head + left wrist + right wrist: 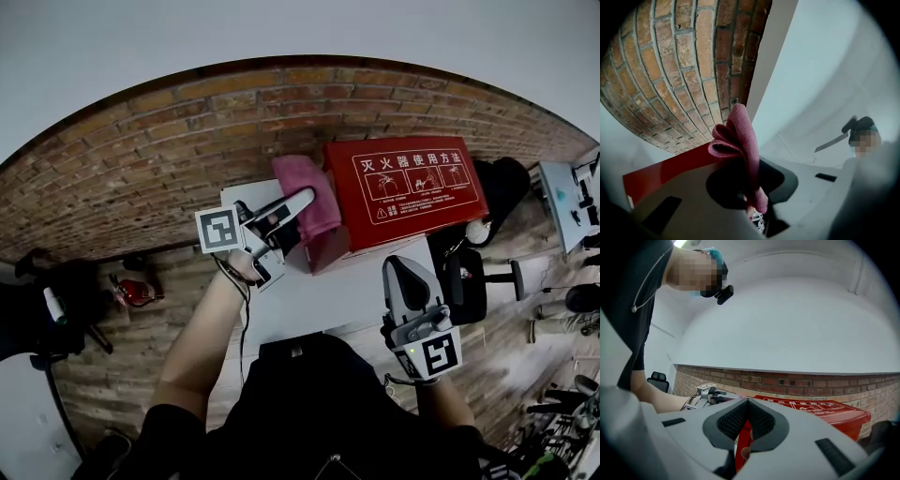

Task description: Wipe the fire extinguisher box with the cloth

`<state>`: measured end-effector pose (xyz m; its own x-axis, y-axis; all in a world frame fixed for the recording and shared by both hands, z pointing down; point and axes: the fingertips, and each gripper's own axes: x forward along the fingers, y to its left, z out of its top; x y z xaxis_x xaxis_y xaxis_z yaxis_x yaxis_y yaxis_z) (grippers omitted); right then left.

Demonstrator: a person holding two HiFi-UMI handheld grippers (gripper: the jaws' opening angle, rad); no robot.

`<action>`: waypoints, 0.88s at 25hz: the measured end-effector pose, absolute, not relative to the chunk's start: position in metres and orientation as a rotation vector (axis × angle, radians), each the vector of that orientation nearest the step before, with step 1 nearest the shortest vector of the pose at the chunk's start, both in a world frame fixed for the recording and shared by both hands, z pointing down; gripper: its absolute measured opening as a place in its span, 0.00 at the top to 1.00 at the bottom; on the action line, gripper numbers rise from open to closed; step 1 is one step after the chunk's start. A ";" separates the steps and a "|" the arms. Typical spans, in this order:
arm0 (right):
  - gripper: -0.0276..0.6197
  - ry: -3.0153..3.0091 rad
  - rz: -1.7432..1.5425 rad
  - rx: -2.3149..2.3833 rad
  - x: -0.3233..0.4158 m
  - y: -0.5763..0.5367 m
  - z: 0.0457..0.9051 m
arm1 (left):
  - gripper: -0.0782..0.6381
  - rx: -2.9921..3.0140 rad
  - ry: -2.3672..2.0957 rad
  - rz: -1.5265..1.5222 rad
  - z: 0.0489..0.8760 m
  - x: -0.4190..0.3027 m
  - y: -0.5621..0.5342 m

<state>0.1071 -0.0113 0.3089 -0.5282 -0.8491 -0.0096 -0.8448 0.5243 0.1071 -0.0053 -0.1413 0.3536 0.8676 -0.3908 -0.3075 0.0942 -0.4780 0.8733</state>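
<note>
The red fire extinguisher box (403, 192) with white print on its lid lies on the white table (319, 305) against the brick wall. A pink cloth (305, 192) drapes over the box's left end. My left gripper (281, 214) is shut on that cloth at the box's left side; in the left gripper view the cloth (738, 140) stands up folded from between the jaws of the left gripper (752, 190), with the box (665, 171) just below. My right gripper (405, 279) hovers near the table's front right, apart from the box, and is shut on nothing. From the right gripper (747, 403) the box (825, 409) lies ahead.
A brick wall (187, 150) runs behind the table. A black office chair (473, 281) and a dark bag (506, 183) stand to the right of the table. On the floor at left lies a small red object (133, 291). The table's front part is bare.
</note>
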 end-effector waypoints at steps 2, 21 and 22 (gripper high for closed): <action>0.93 -2.696 -0.146 1.508 0.112 -0.013 0.308 | 0.76 1.996 -0.211 -0.589 0.355 -0.001 -0.149; 0.93 -2.700 -0.182 1.444 0.116 -0.021 0.315 | 0.76 1.947 -0.194 -0.575 0.392 0.023 -0.176; 0.93 -2.703 -0.186 1.442 0.115 -0.022 0.314 | 0.76 1.945 -0.195 -0.576 0.393 0.023 -0.176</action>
